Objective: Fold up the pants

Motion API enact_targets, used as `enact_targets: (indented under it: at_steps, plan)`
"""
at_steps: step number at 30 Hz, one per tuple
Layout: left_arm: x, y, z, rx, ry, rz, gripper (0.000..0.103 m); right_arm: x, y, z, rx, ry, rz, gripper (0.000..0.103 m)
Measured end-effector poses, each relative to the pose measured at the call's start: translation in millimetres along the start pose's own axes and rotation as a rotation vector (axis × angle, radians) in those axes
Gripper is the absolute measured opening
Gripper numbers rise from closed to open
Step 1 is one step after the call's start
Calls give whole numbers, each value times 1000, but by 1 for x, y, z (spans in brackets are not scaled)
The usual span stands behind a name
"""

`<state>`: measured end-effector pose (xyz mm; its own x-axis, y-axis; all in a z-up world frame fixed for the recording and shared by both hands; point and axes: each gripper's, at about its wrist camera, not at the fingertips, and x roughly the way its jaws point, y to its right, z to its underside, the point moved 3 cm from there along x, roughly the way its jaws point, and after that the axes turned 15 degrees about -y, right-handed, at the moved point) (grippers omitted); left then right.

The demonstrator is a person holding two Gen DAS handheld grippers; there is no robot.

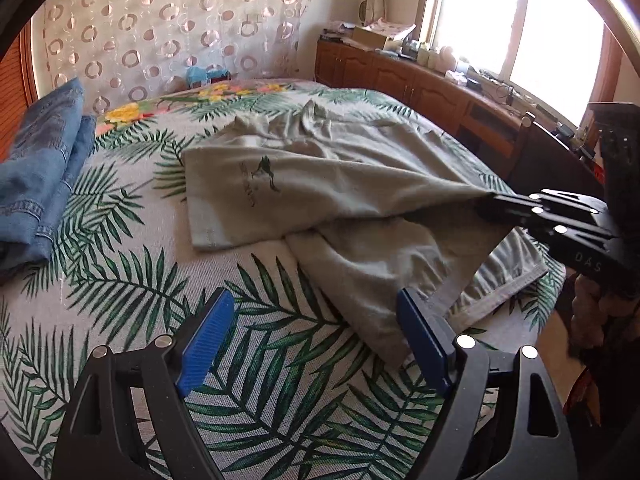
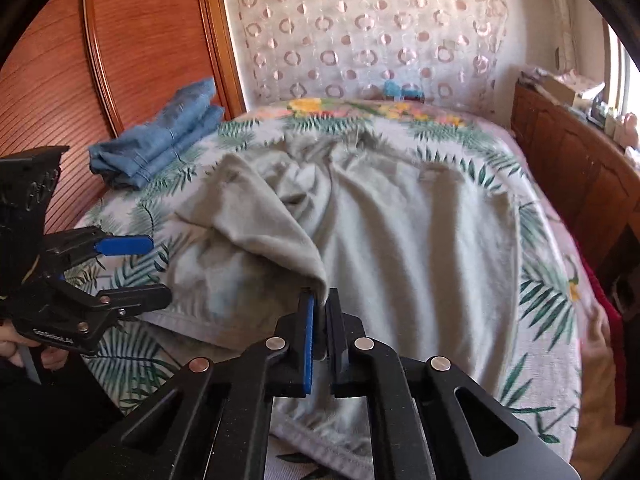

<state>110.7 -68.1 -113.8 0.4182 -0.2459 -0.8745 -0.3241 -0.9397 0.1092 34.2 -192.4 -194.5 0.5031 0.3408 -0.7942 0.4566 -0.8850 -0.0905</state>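
Grey pants (image 1: 320, 168) with a small dark logo lie rumpled across the leaf-print bedspread (image 1: 132, 272). In the right wrist view my right gripper (image 2: 320, 300) is shut on a raised fold of the grey pants (image 2: 400, 220), the cloth pinched between the blue pads. The left wrist view shows the same right gripper (image 1: 492, 204) lifting that edge off the bed. My left gripper (image 1: 314, 300) is open just above the bedspread, its right finger (image 1: 420, 336) beside the pants' near hem, with nothing between the pads. It also appears as the left gripper (image 2: 132, 270) at the left of the right wrist view.
Folded blue jeans (image 1: 36, 172) sit at the bed's far left, by the wooden panel (image 2: 60, 60). A wooden cabinet (image 1: 400, 76) cluttered with small items runs under the window on the right. A patterned curtain (image 2: 360, 32) hangs behind the bed.
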Motion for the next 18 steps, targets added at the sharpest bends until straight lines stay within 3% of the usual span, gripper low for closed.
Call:
enact_targets:
  at_steps: [8, 18]
  plan:
    - [-19, 8, -4, 10, 43, 6, 84, -62, -3, 11, -46, 132, 83, 4]
    - [-17, 17, -5, 30, 35, 3, 84, -72, 2, 40, -9, 107, 129, 4]
